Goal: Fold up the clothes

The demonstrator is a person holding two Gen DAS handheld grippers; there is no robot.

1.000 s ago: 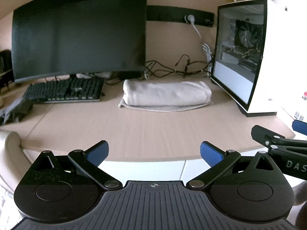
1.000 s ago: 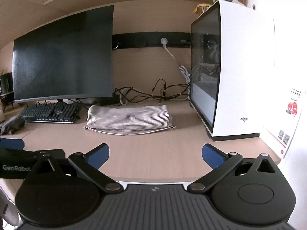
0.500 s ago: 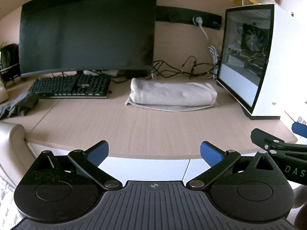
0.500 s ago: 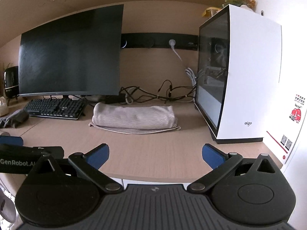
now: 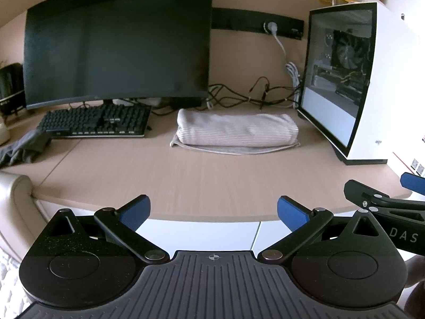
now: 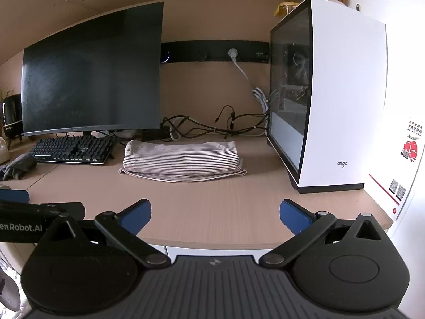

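Note:
A folded striped beige garment (image 5: 236, 133) lies at the back of the wooden desk (image 5: 212, 180), between the keyboard and the PC case; it also shows in the right wrist view (image 6: 183, 160). A crumpled grey garment (image 5: 24, 148) lies at the desk's left edge, also seen in the right wrist view (image 6: 17, 166). My left gripper (image 5: 212, 211) is open and empty, held off the desk's front edge. My right gripper (image 6: 215, 214) is open and empty, beside it to the right, also in front of the desk.
A black monitor (image 5: 117, 53) and keyboard (image 5: 95, 121) stand at the back left. A white PC case (image 6: 326, 101) stands at the right. Cables (image 6: 212, 127) run along the back wall. A pale chair back (image 5: 16, 207) is at the lower left.
Both grippers have pulled back and risen a little from the desk; the scene sits lower and farther in both views. The garments have not moved. Both grippers stay open.

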